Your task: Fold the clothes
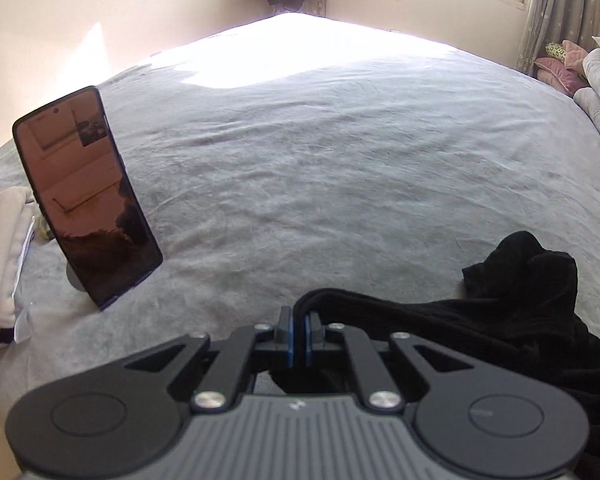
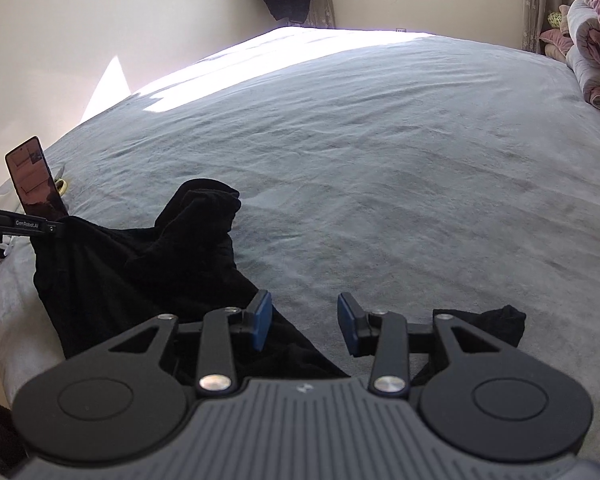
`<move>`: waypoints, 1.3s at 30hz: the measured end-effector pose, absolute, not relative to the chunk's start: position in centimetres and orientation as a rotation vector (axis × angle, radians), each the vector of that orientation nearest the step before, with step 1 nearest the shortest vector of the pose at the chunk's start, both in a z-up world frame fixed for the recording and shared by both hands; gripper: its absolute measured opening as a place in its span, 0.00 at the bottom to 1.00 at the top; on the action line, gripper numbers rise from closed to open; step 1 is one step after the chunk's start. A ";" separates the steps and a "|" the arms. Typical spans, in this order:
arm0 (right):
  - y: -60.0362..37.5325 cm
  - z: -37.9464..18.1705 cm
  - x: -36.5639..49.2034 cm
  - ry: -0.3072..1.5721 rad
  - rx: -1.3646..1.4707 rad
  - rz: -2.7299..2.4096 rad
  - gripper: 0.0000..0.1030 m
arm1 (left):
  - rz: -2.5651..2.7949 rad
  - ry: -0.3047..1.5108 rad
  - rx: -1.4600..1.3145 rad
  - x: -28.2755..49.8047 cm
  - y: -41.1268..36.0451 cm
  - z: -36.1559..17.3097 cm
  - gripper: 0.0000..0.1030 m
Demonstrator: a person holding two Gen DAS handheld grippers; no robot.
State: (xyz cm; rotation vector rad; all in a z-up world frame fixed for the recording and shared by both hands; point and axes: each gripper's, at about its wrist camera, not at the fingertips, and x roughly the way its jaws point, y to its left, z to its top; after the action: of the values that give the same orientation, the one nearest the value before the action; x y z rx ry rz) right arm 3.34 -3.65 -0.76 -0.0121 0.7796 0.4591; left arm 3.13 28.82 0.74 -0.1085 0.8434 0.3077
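- Broad grey bed [image 2: 380, 152], wrinkled, sunlit at the far end; plenty of bare cover ahead for spreading.
- Black garment [image 2: 140, 272] bunched in a heap at the near edge of the bed, one lobe poking up [image 1: 520, 264], another bit of black cloth lying off to the right [image 2: 500, 324]; not flat, not folded as seen.
- Judged step: getting the heap opened out and laid flat. Best done by finding a second edge or corner well apart from the pinched one, then drawing both outward evenly so the cloth drops smooth, without dragging the bed cover into ridges.
- Worth keeping clear of the phone [image 1: 88, 196] propped upright on the left, close to the pinching hand's side.
- Left gripper [image 1: 298, 330]: low over the near edge, pointing along the bed, blue pads pressed together on a fold of the black cloth, which drapes away to the right; seen from the other view, lifting that edge slightly [image 2: 54, 228].
- Right gripper [image 2: 304, 326]: held level just above the heap's right part, fingers spread wide, nothing between them, bare bed showing in the gap.
- Stacked pillows [image 1: 596, 80] far right, well apart from the work.
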 end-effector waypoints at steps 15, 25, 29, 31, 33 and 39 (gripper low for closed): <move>5.3 -3.4 8.5 0.824 -0.115 0.561 0.40 | 0.367 0.856 -0.109 4.2 28.7 0.2 0.05; 9.9 -3.8 12.3 0.835 -0.125 0.637 0.40 | 0.350 0.897 -0.176 4.5 30.0 -0.5 0.05; 10.8 -4.2 12.8 0.813 -0.097 0.644 0.33 | 0.344 0.912 -0.202 4.7 30.4 -1.0 0.05; 11.0 -4.3 12.6 0.800 -0.098 0.651 0.16 | 0.347 0.914 -0.203 4.9 30.4 -1.2 0.05; 10.9 -4.1 12.3 0.774 -0.103 0.623 0.13 | 0.351 0.912 -0.200 5.2 30.2 -1.5 0.05; 6.3 -2.4 12.6 0.702 -0.140 0.433 0.11 | 0.345 0.876 -0.105 7.2 27.4 -1.4 0.05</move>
State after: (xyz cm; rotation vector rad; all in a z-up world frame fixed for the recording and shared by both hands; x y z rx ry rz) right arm 12.56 6.32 -2.37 -0.1396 0.7015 0.4330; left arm 7.25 27.45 -1.44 -0.1048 0.8757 0.3449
